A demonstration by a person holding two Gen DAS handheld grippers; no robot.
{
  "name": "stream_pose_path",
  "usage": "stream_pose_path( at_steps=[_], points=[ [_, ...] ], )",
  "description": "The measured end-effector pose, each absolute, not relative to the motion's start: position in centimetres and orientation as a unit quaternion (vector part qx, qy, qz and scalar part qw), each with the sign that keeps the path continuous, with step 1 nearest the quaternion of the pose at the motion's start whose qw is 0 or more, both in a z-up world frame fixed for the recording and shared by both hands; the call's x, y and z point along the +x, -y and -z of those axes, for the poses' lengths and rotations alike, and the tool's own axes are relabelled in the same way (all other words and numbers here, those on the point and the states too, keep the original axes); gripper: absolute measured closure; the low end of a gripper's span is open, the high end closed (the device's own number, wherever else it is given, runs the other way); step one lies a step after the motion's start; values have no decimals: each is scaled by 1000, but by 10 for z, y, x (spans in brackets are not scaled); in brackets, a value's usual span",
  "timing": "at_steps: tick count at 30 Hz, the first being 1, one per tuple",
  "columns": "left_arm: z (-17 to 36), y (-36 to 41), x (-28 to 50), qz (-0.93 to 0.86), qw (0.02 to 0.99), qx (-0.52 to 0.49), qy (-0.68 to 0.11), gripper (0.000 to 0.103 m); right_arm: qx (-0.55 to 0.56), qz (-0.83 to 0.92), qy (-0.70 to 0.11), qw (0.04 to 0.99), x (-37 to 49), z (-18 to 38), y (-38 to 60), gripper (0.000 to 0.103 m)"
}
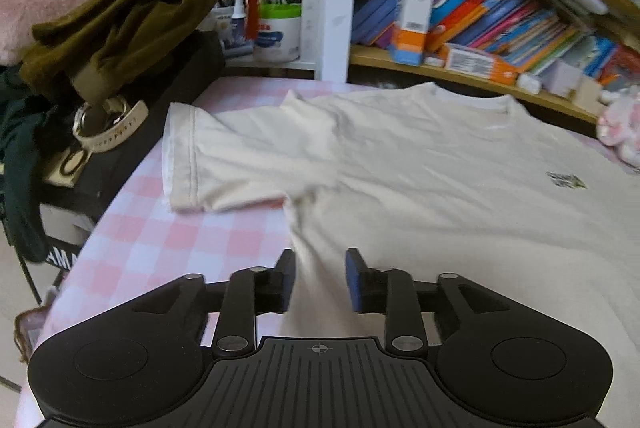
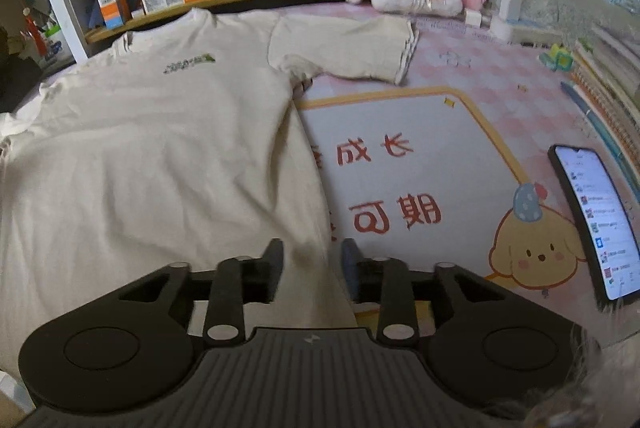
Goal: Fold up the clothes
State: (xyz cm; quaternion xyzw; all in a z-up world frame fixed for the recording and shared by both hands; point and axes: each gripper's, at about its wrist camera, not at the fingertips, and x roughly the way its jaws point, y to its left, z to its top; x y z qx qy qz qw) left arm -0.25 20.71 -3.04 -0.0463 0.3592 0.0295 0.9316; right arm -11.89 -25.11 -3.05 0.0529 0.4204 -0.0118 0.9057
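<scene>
Cream cotton T-shirt (image 1: 440,188) lies flat, softly creased.

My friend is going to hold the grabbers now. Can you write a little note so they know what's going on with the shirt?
Left gripper: jaws apart, side edge of the cream short-sleeved T-shirt between them, not pinched.
Right gripper: jaws apart over the shirt's other side edge, also not pinched.
The shirt lies spread flat, logo up, on the pink checked table cover, both sleeves out, collar towards the bookshelf. A lit black phone lies to the right of the shirt.
Done: shirt laid out.
Left: every fold; probably start by folding the sides and sleeves inward.
</scene>
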Motion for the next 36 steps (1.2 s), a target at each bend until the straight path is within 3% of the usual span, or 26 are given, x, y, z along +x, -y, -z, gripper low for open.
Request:
stream_pose_path(
  at_steps=[4, 8, 10, 13, 20, 36],
  points=[
    [28, -200, -35, -23, 934, -57, -352, 53, 49, 13, -401, 915, -124, 22, 241, 56],
    [25, -196, -63, -24, 936, -65, -344, 37, 41, 23, -382, 923, -132, 15, 230, 31],
    [23, -194, -75, -28, 938, -68, -340, 24, 36, 26, -375, 926, -137, 13, 224, 24],
    [21, -190, -89, -29, 938, -61, -339, 15, 31, 31, -368, 929, -143, 12, 214, 16],
    [20, -181, -113, -12, 940, -49, -338, 10, 21, 45, -358, 932, -157, 14, 196, 5],
    [20, -132, -146, -2, 947, -10, -320, 10, 24, 49, -350, 935, -182, 16, 173, 0]
  ],
)
